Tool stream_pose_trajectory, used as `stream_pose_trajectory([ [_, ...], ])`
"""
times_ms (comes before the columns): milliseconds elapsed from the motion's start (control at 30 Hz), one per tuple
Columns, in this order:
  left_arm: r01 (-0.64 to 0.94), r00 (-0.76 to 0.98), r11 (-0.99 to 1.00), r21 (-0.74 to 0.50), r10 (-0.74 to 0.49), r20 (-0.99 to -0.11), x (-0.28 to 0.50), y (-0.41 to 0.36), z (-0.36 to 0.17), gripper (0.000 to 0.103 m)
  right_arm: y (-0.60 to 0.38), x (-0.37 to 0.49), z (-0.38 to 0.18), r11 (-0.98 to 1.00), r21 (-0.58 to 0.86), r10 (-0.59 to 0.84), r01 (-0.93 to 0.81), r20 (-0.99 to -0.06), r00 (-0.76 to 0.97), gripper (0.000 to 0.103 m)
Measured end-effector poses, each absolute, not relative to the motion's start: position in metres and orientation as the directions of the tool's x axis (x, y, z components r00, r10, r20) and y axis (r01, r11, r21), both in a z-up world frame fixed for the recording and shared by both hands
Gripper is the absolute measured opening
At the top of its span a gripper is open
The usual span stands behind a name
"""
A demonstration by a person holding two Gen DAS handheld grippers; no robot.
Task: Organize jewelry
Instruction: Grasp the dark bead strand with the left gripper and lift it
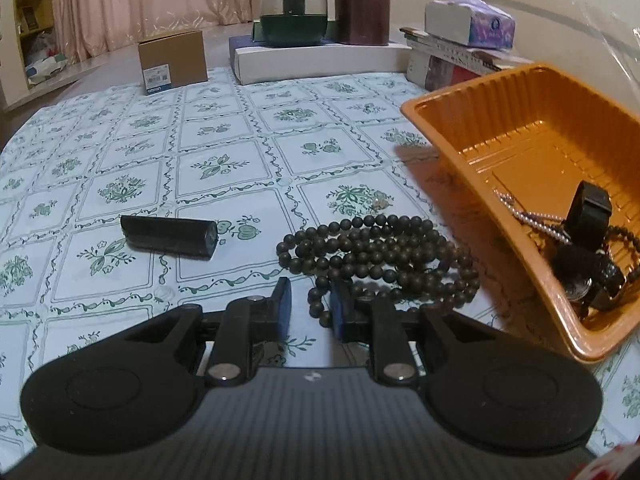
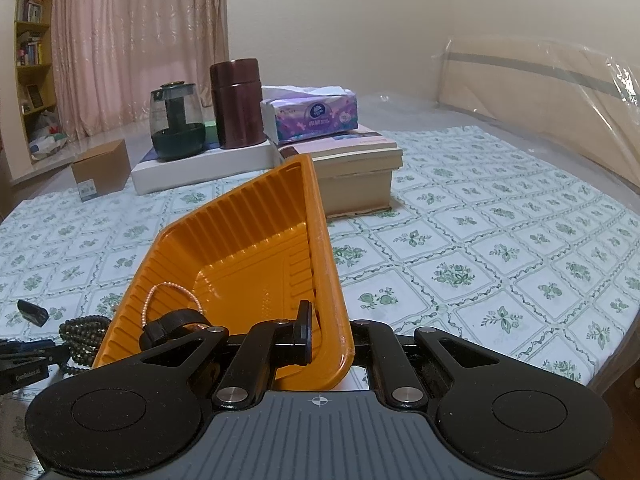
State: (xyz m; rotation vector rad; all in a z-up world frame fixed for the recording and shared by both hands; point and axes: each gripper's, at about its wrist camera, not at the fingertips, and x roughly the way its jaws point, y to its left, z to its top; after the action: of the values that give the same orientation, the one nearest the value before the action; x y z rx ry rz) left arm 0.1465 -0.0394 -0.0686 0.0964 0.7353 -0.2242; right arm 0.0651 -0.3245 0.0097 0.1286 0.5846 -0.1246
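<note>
Table: flowered cloth (image 1: 224, 148) covers it, with jewelry lying loose and a tray at the right.
Tray: orange plastic tray (image 1: 472, 176), tilted with one wall lifted off the cloth; it holds a black watch (image 1: 588, 208), a pale bead chain (image 1: 532, 220) and more dark pieces I cannot tell apart.
Right gripper (image 2: 316, 336): jaws closed on the tray's near wall, one finger inside, the other hidden behind the wall.
Bead necklace: the dark bead necklace (image 1: 380, 256) lies coiled on the cloth just left of the tray, its heap stretched left to right.
Left gripper (image 1: 310, 306): blue pads (image 1: 285, 300) stand a narrow gap apart, low over the cloth, with a near loop of the beads between them; not visibly pinched, so I judge it about to close.
Key relation: the beads sit straight ahead of the left fingers, the tray to their right, so the left hand is the nearer one.
Black tube (image 1: 170, 236): lies on its side to the left, well apart from the beads.
Writing: "GenRobot.AI" on the left gripper's body seen from the right wrist; "OMRON" on the cardboard box (image 1: 172, 60); the tissue pack (image 2: 312, 114) print is too small to read.
</note>
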Motion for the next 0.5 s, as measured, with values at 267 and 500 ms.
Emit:
stream_pose_trajectory([
  [267,0.257,0.726,0.965,0.045,-0.161,-0.669,0.137,-0.033,-0.059,0.006,-0.325,0.065,0.009,0.985,0.087,-0.078,0.151,-0.554,0.829,0.008],
  [500,0.233,0.769,0.972,0.028,-0.167,-0.617,0.127,-0.009,-0.023,0.006,-0.325,0.064,0.010,0.985,0.090,-0.075,0.149,-0.552,0.830,0.008],
])
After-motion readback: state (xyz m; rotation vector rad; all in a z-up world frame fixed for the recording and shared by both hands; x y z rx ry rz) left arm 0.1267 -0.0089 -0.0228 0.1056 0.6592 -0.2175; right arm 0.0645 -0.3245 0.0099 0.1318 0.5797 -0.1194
